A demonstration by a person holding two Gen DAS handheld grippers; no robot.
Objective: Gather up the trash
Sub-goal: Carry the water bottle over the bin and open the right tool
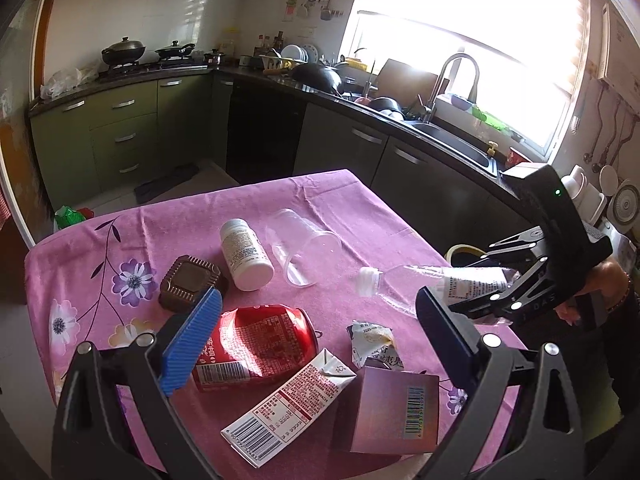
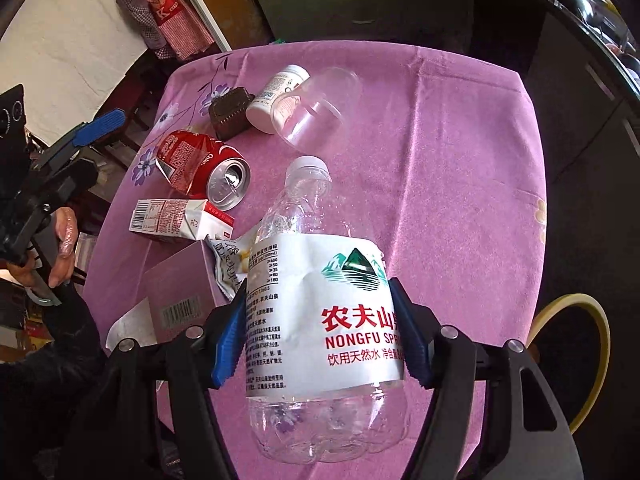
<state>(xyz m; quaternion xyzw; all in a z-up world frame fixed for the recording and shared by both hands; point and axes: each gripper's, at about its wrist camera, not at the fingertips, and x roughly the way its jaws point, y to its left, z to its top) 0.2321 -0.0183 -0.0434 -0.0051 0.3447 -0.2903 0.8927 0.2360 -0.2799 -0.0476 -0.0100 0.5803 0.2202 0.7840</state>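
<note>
Water bottle [image 2: 320, 312]: nearest the right wrist camera, an empty clear Nongfu Spring bottle with a white cap, held above the pink cloth with the cap pointing away over the table.
Right gripper [image 2: 320, 340]: its blue pads press on the labelled waist from both sides, closed around the bottle (the label creases slightly between them); from the left wrist view it [image 1: 480, 292] comes in from the table's right edge.
Left gripper [image 1: 316, 344]: jaws spread wide with nothing between them, hovering over the near litter; in the other view it [image 2: 96, 128] sits off the table's left edge.
Cola can [image 1: 256, 344]: dented red can on its side, just below the left blue pad.
Milk carton [image 1: 288, 404]: flattened, lying beside the can.
Pink box [image 1: 392, 412]: at the near edge, touching a crumpled wrapper [image 1: 372, 344].
Pill bottle [image 1: 246, 254]: white, on its side, next to a clear plastic cup [image 1: 304, 246] that is also tipped over.
Brown ribbed container [image 1: 190, 282]: left of the pill bottle.
Table [image 1: 360, 208]: covered by a pink floral cloth.
Yellow-rimmed bin [image 2: 576, 360]: beside the table's right side, only partly seen.
</note>
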